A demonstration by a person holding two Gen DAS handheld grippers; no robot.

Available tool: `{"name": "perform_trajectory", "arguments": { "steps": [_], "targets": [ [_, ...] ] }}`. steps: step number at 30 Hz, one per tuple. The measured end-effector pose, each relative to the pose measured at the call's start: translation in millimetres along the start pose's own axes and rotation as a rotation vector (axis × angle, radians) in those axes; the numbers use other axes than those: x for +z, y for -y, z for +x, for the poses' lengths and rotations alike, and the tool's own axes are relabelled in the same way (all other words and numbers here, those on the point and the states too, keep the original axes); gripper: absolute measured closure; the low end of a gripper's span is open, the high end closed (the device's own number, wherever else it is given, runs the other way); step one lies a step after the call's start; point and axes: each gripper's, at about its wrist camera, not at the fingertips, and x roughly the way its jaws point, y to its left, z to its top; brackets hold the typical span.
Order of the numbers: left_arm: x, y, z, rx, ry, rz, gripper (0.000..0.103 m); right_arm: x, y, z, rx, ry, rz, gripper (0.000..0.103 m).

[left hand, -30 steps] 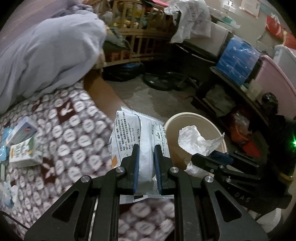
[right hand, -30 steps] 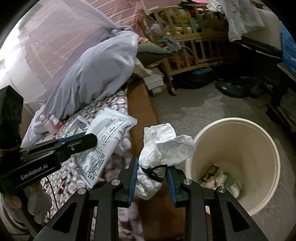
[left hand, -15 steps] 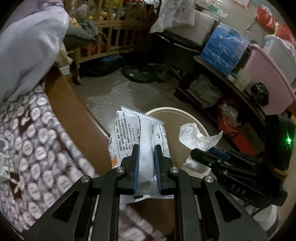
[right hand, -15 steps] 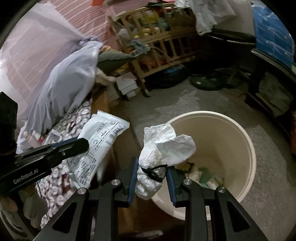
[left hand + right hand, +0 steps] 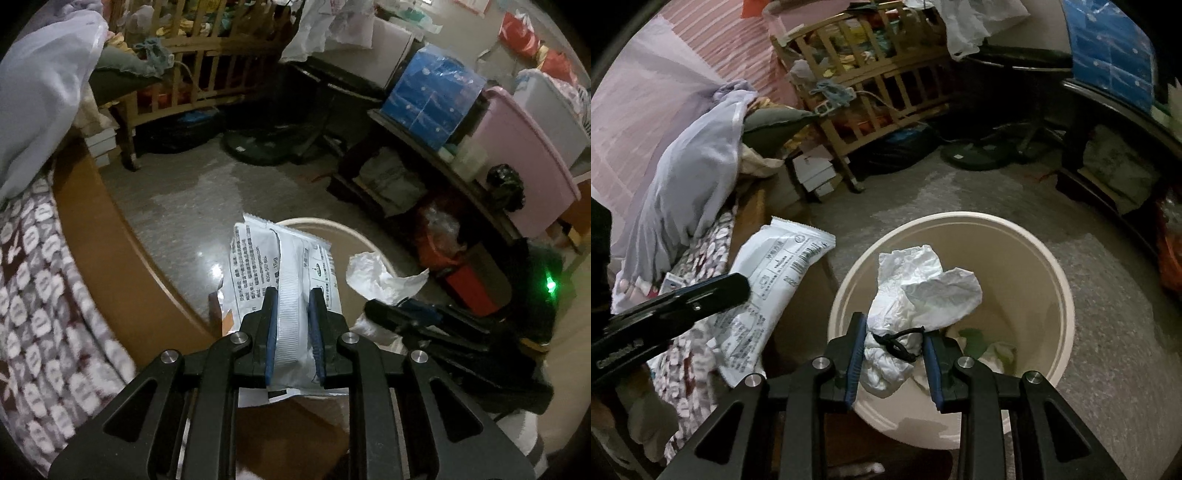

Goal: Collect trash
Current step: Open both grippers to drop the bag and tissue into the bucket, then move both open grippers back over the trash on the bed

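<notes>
Right wrist view: the crumpled white tissue [image 5: 916, 306] hangs over the cream bin [image 5: 1060, 295], pinched in the right gripper [image 5: 894, 354], fingers narrowly parted around it. The left gripper [image 5: 291, 332] clamps a white wrapper [image 5: 280, 266], fingers nearly shut, at the bin's edge beside the bed [image 5: 44, 295]. Step: dropping trash. Next, both should let go once the wrapper is over the opening.
</notes>
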Motion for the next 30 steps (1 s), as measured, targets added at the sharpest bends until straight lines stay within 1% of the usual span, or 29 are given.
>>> {"name": "perform_trajectory", "arguments": {
  "steps": [1, 2, 3, 4, 5, 10, 18, 23, 30],
  "targets": [
    [0.9, 0.4, -0.8, -0.005, 0.002, -0.002, 0.08, 0.7, 1.0, -0.6, -0.022, 0.008, -0.004, 0.062],
    [1.2, -0.2, -1.2, -0.009, 0.002, -0.007, 0.061, 1.7, 0.8, -0.7, -0.031, 0.014, -0.006, 0.048],
    [1.5, -1.2, -1.6, -0.016, 0.001, -0.014, 0.053, 2.2, 1.7, -1.7, -0.036, 0.02, -0.005, 0.042],
    [0.9, -3.3, -3.3, -0.036, 0.005, -0.028, 0.048, 2.2, 2.3, -2.0, -0.032, 0.022, -0.001, 0.038],
    [0.1, -5.3, -4.9, -0.039, 0.005, -0.033, 0.048, 2.0, 3.2, -2.7, -0.026, 0.025, 0.005, 0.038],
    [-6.6, -13.9, -15.7, 0.009, 0.001, -0.035, 0.048, -2.3, 0.1, -0.2, -0.01, -0.001, 0.016, 0.038],
    [-28.0, -46.3, -46.5, 0.134, 0.013, -0.073, 0.048, -6.9, -35.9, 1.3, 0.037, -0.017, -0.031, 0.038],
    [-48.3, -72.4, -74.7, 0.206, 0.034, -0.109, 0.048, -9.7, -75.1, -0.9, 0.091, -0.022, -0.082, 0.038],
    [-79.8, -113.3, -112.9, 0.295, 0.039, -0.186, 0.048, -22.6, -148.2, 4.7, 0.179, -0.049, -0.197, 0.038]
  ]
}}
